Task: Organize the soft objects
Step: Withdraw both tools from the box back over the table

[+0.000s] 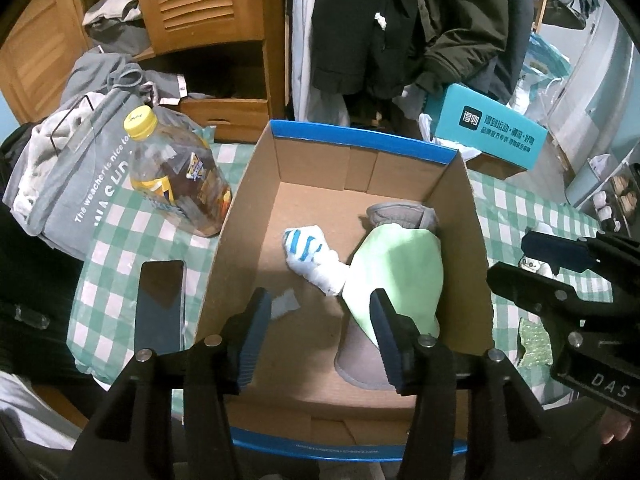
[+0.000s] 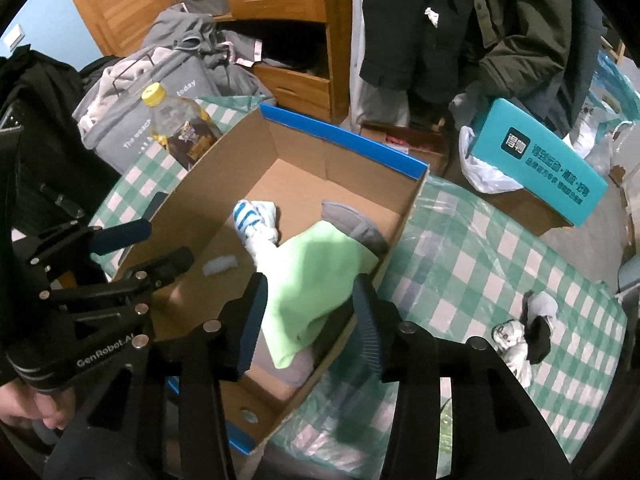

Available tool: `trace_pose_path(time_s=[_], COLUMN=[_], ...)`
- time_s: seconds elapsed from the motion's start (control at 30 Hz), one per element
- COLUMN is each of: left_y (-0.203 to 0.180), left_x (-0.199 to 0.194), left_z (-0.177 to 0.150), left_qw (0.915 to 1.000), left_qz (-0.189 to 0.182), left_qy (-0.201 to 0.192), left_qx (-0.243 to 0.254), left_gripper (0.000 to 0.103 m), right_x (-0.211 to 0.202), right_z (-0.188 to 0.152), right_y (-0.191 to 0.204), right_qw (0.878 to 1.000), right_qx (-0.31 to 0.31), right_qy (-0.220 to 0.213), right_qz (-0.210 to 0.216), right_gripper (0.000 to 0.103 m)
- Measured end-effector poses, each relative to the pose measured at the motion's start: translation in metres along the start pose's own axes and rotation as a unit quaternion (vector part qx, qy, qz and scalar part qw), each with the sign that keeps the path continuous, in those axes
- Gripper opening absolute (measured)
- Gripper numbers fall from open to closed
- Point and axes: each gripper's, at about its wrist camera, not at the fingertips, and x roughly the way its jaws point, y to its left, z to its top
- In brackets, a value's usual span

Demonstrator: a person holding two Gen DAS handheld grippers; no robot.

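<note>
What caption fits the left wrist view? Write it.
Open left gripper above brown cardboard box holding light green cloth and striped sock.

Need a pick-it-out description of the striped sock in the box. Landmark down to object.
Start at the open cardboard box with the blue rim on the green checked cloth. On its floor, left of the light green cloth that lies over grey slippers, is the sock. It is the only white thing with blue stripes there.

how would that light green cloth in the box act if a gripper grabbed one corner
The green cloth would probably hang limp: it already sags over the grey slipper beneath, following its shape. It looks thin, so likely light. Lifting it might drag the striped sock touching its edge.
</note>
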Motion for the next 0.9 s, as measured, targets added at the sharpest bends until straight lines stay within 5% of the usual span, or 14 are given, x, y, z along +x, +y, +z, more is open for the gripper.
trace_pose_path(time_s=[0.33, 0.9], left_y=[-0.015, -0.083], left_x=[-0.002, -0.003], left_z=[0.001, 0.003], left_qw=[0.9999, 0.997], left_qz=[-0.003, -0.023], left_qy=[-0.006, -0.002], left_qx=[0.014, 0.074], left_gripper=[0.067, 0.075], right_x=[-0.006, -0.015], right_z=[-0.007, -0.045], right_y=[-0.01, -0.072], right_qw=[1.0, 0.997], right_qx=[0.007, 0.058], right_qy=[-0.003, 0.009], right_qz=[-0.011, -0.042], right_gripper=[0.053, 0.055])
